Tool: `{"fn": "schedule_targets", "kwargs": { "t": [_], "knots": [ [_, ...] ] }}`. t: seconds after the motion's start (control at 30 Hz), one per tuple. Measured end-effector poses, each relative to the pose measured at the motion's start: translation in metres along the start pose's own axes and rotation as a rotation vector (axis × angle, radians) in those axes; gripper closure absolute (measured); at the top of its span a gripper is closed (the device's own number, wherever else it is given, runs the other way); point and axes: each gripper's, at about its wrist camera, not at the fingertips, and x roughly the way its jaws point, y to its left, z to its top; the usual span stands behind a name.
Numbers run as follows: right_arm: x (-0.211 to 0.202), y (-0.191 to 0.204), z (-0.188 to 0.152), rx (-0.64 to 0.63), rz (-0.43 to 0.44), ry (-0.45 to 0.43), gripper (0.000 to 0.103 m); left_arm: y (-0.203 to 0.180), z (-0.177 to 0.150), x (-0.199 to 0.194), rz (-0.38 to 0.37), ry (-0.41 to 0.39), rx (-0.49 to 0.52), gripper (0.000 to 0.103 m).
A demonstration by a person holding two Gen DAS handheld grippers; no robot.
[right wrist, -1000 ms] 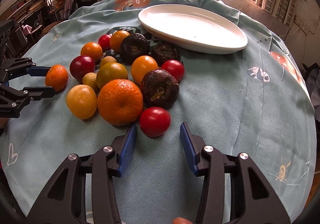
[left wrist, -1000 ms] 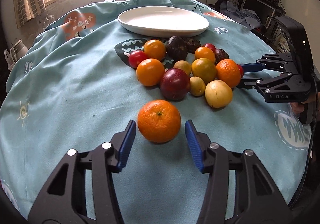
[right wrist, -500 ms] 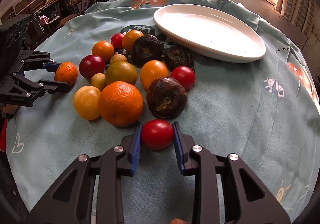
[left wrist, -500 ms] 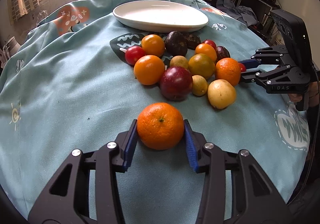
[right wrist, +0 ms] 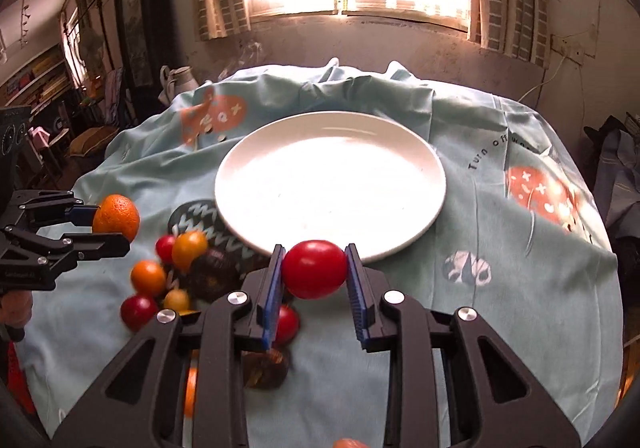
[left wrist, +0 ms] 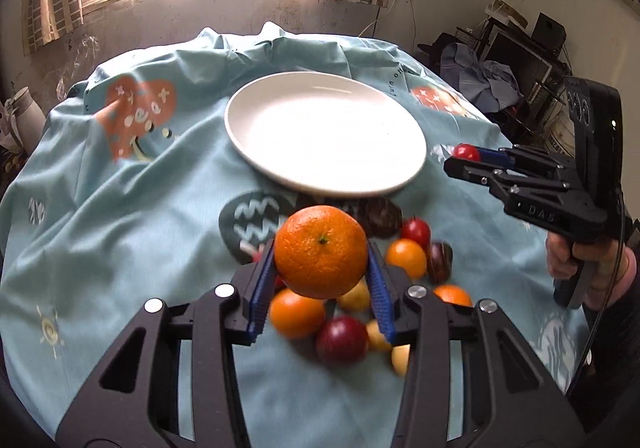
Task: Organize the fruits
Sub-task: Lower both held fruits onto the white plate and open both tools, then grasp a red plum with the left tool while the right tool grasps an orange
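Note:
My left gripper (left wrist: 320,260) is shut on a large orange (left wrist: 321,251) and holds it in the air above the fruit pile. My right gripper (right wrist: 315,270) is shut on a red tomato (right wrist: 314,269), lifted near the front rim of the white plate (right wrist: 412,176). The plate (left wrist: 256,144) has nothing on it. In the left wrist view the right gripper (left wrist: 464,157) shows at the right with the tomato (left wrist: 465,151). In the right wrist view the left gripper (right wrist: 108,224) shows at the left with the orange (right wrist: 117,217).
Several loose fruits lie on the light blue tablecloth (left wrist: 100,232) below the grippers: oranges (left wrist: 297,313), a dark red plum (left wrist: 342,339), small yellow fruits and dark brown ones (right wrist: 212,276). A window wall stands behind the table. Clutter and a monitor (left wrist: 516,60) are at the right.
Both grippers closed on their fruit, lifted it off the cloth and moved it toward the plate. The fruit pile now lies below and behind the fingers.

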Motion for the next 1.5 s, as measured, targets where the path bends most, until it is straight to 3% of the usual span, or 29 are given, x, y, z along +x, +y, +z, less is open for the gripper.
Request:
{"fn": "schedule_targets", "kwargs": {
  "t": [0.17, 0.33, 0.37, 0.4, 0.47, 0.53, 0.63, 0.7, 0.8, 0.93, 1.13, 1.27, 1.5],
  "knots": [
    [0.062, -0.009, 0.027, 0.038, -0.039, 0.064, 0.073, -0.004, 0.066, 0.074, 0.074, 0.054, -0.015, 0.059],
    [0.091, -0.020, 0.028, 0.073, -0.036, 0.092, 0.072, -0.004, 0.085, 0.121, 0.145, 0.116, -0.015, 0.058],
    [0.091, -0.019, 0.027, 0.075, -0.034, 0.094, 0.054, -0.003, 0.085, 0.124, 0.158, 0.126, -0.020, 0.056],
    [0.089, -0.020, 0.026, 0.080, -0.056, 0.093, 0.047, -0.002, 0.084, 0.123, 0.176, 0.135, -0.028, 0.054],
    [0.074, -0.021, 0.021, 0.091, -0.056, 0.051, 0.045, -0.001, 0.079, 0.108, 0.207, 0.091, -0.033, 0.022],
    [0.057, -0.022, 0.012, 0.110, -0.050, 0.037, 0.045, 0.001, 0.068, 0.082, 0.216, 0.027, -0.048, 0.007],
    [0.030, -0.014, -0.009, 0.123, -0.047, 0.025, 0.045, 0.001, 0.043, 0.046, 0.184, -0.004, -0.075, 0.007],
    [0.015, -0.005, -0.026, 0.135, -0.029, 0.034, 0.045, 0.001, 0.021, 0.026, 0.212, -0.017, -0.083, 0.003],
    [-0.001, 0.005, -0.046, 0.184, 0.033, 0.059, 0.045, 0.003, -0.016, 0.005, 0.242, -0.064, -0.105, 0.002],
    [-0.021, 0.020, -0.074, 0.255, 0.134, 0.074, 0.045, 0.011, -0.059, -0.003, 0.280, -0.041, -0.133, 0.002],
    [-0.028, 0.048, -0.094, 0.197, 0.200, 0.118, 0.045, 0.022, -0.075, -0.012, 0.281, -0.059, -0.167, 0.002],
    [-0.017, 0.054, -0.099, 0.185, 0.200, 0.180, 0.044, 0.025, -0.077, -0.010, 0.286, -0.047, -0.181, 0.002],
    [-0.012, 0.050, -0.101, 0.200, 0.198, 0.193, 0.045, 0.023, -0.077, -0.013, 0.295, -0.056, -0.174, 0.002]
  ]
}}
